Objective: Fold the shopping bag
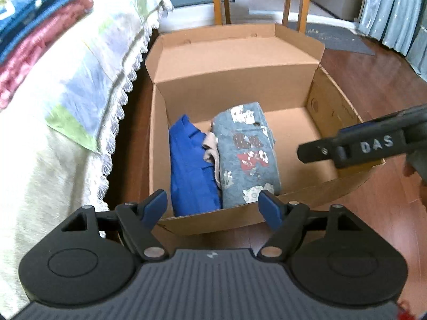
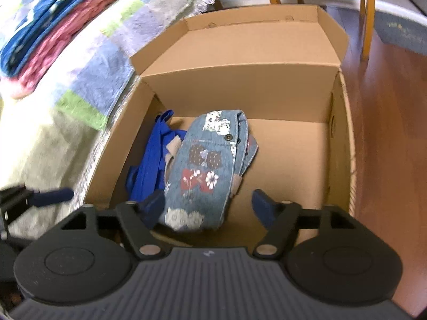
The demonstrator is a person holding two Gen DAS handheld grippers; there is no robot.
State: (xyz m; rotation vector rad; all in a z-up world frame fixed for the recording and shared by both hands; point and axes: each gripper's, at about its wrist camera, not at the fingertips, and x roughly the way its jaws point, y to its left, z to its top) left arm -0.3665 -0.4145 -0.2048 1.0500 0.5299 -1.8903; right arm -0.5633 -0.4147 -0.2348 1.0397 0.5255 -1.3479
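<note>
Left gripper (image 1: pixel 213 205): jaws spread wide, nothing between the blue pads, hanging above the near wall of the cardboard box (image 1: pixel 291 205). Right gripper (image 2: pixel 206 206): jaws likewise wide apart, gripping nothing, poised over the box's near edge with the folded patchwork bag (image 2: pixel 202 170) seen in the gap between the pads but lower down, on the box floor, untouched by them.

In the box, from the left wrist view: patchwork bag (image 1: pixel 249 152), denim-blue with floral and dotted patches, folded into a compact bundle, lying left of centre on the box floor. Pressed against its left side, a folded blue bag (image 1: pixel 190 168) tucked along the left wall, with a strip of beige fabric (image 1: pixel 210 152) showing between the two. Right half of the box floor bare. Lid flap standing up at the far side.

Right gripper's finger also visible at the right edge of the left wrist view, marked with letters, above the box's right wall.

Box on a reddish wooden floor (image 1: pixel 373 80), just beside a bed (image 1: pixel 40 160) draped with a fringed patchwork blanket (image 1: pixel 88 74). On the bed, stacked blue and pink folded cloths (image 1: pixel 34 26). Beyond the box, wooden chair legs (image 1: pixel 221 2) and a grey mat (image 1: pixel 344 40).
</note>
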